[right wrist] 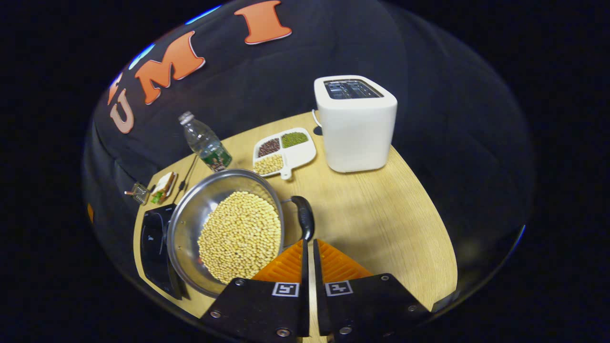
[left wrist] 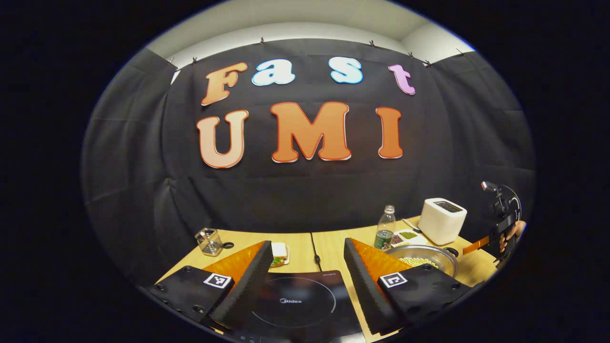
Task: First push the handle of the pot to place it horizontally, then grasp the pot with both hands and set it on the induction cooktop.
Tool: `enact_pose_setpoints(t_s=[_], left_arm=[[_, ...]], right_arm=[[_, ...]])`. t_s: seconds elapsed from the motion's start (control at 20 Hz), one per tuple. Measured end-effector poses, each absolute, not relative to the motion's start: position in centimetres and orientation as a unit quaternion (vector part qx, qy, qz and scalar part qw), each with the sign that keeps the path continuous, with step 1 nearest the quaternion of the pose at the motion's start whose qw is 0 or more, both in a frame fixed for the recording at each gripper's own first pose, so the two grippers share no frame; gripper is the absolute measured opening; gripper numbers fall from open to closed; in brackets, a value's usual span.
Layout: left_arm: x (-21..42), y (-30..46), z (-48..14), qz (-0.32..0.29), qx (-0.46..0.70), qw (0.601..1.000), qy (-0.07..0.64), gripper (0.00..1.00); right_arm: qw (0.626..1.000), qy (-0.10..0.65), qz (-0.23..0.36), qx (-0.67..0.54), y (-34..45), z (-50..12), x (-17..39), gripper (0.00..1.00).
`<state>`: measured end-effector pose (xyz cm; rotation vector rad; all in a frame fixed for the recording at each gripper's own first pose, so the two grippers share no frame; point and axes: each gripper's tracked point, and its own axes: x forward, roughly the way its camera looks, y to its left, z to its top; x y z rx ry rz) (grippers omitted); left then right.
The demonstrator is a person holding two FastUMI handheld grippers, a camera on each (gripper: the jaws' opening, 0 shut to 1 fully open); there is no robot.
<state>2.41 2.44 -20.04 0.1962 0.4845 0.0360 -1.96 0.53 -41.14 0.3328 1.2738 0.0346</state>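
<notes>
The right claw (right wrist: 309, 247), clenched with nothing between its fingers, noses against the pot (right wrist: 224, 228)'s handle (right wrist: 305, 216), likely to push it. The released left claw (left wrist: 305, 267) waits above the induction cooktop (left wrist: 295, 300), just beside the pot.

One pot (right wrist: 224, 233); one toaster (right wrist: 355, 124); one bottle (right wrist: 205, 142).

The left gripper (left wrist: 307, 259) is level, its two fingers spread wide apart with nothing between them. The right gripper (right wrist: 309, 247) tilts downward with its fingers drawn almost together, a thin slit left between them; in the left gripper view a hand (left wrist: 511, 234) grips it from behind.
</notes>
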Motion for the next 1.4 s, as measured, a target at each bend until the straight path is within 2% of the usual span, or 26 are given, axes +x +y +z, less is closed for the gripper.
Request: enact_pose_setpoints(t_s=[0.05,0.1,0.15,0.2,0.25,0.3,0.35,0.4,0.45,0.5,0.55,0.75,0.95,1.05,1.2,1.4], left_arm=[[2.5,1.4,-21.2,0.005,0.093,0.962,0.257,0.98],[2.2,0.3,-22.5,-0.01,0.089,0.956,0.278,0.98],[1.9,-0.8,-23.9,-0.024,0.084,0.95,0.299,0.99],[1.2,-1.6,-25.4,-0.033,0.075,0.941,0.327,0.97],[0.8,-2.4,-26.9,-0.042,0.061,0.933,0.353,0.98],[0.9,-2.9,-28.3,-0.048,0.047,0.925,0.375,0.9],[0.6,-3.4,-29.5,-0.05,0.037,0.916,0.396,0.9],[0.4,-4.0,-30.4,-0.051,0.031,0.909,0.413,0.83],[0.5,-4.6,-31.5,-0.052,0.03,0.904,0.424,0.84],[0.8,-4.8,-32.6,-0.053,0.033,0.9,0.432,0.92],[1.2,-5.0,-34.0,-0.054,0.036,0.894,0.443,0.93],[1.9,-4.9,-38.9,-0.039,0.035,0.869,0.491,0.89],[1.7,-5.1,-44.0,-0.024,0.041,0.844,0.535,0.92],[2.0,-5.5,-44.9,-0.018,0.028,0.843,0.537,0.87],[1.7,-6.1,-46.1,-0.014,0.014,0.837,0.548,0.91],[2.2,-6.8,-46.7,-0.015,0.012,0.843,0.538,0.91]], right_arm=[[0.795,0.587,0.026,0.153,0.9,-40.5,-1.6,0.16],[0.799,0.581,0.037,0.149,1.7,-40.0,-1.4,0.15],[0.804,0.575,0.047,0.142,2.3,-39.8,-1.1,0.34],[0.81,0.569,0.05,0.131,2.6,-39.7,-0.6,0.42],[0.814,0.566,0.047,0.121,2.5,-39.9,-0.4,0.54],[0.816,0.565,0.043,0.113,2.5,-40.1,-0.1,0.58],[0.817,0.564,0.041,0.11,2.7,-40.4,0.1,0.64],[0.817,0.564,0.044,0.112,3.0,-40.4,0.3,0.66],[0.815,0.565,0.052,0.116,3.3,-40.3,0.0,0.72],[0.816,0.564,0.056,0.116,3.6,-40.3,0.0,0.77],[0.818,0.561,0.058,0.115,3.6,-40.3,0.1,0.82],[0.823,0.556,0.064,0.095,3.4,-40.4,0.1,0.88],[0.826,0.558,0.058,0.056,2.3,-41.6,0.0,0.92],[0.825,0.56,0.056,0.055,1.9,-41.8,-0.1,0.92],[0.82,0.566,0.058,0.055,1.7,-42.6,-0.3,0.92],[0.816,0.574,0.053,0.045,1.4,-43.6,-0.7,0.92]])
